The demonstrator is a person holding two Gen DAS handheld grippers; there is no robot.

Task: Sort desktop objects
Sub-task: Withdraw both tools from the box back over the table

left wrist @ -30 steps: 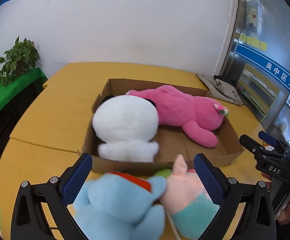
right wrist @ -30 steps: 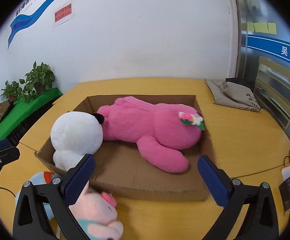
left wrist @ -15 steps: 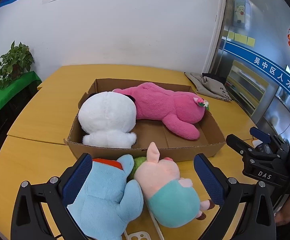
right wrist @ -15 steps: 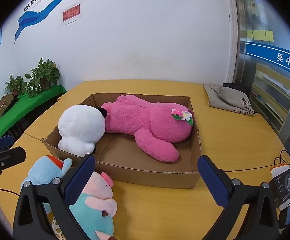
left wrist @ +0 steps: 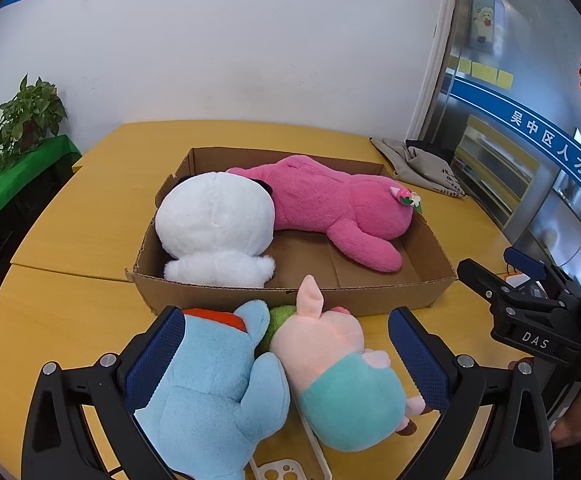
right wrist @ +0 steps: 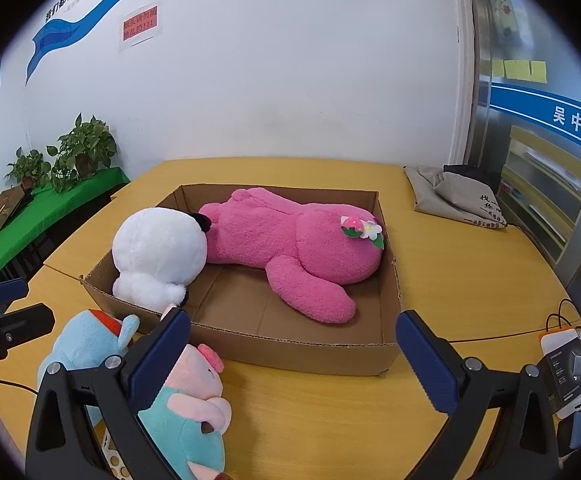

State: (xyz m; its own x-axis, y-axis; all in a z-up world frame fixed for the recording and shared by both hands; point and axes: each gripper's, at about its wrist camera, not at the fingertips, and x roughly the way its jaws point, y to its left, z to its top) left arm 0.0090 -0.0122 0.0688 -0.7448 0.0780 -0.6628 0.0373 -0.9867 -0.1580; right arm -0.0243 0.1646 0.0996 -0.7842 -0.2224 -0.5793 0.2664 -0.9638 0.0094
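A cardboard box [left wrist: 370, 296] [right wrist: 310, 350] on the yellow table holds a white plush [left wrist: 214, 226] [right wrist: 158, 256] and a pink plush [left wrist: 330, 204] [right wrist: 290, 244]. In front of the box lie a light blue plush [left wrist: 210, 384] [right wrist: 82, 340], a pig plush in a teal shirt [left wrist: 338, 364] [right wrist: 186, 400] and a bit of green plush [left wrist: 280, 318]. My left gripper [left wrist: 286, 352] is open, its fingers either side of the blue and pig plushes. My right gripper [right wrist: 290, 356] is open and empty before the box's near wall.
A grey cloth bag [left wrist: 426, 168] [right wrist: 458, 196] lies at the table's far right. A white phone case [left wrist: 286, 470] lies at the near edge. Electronic boxes with cables [right wrist: 566, 364] sit at the right. Potted plants [right wrist: 78, 156] stand on a green shelf at left.
Both grippers have drawn back and up from the box. The blue and pig plushes now lie further out between my left fingers, and more of the table shows.
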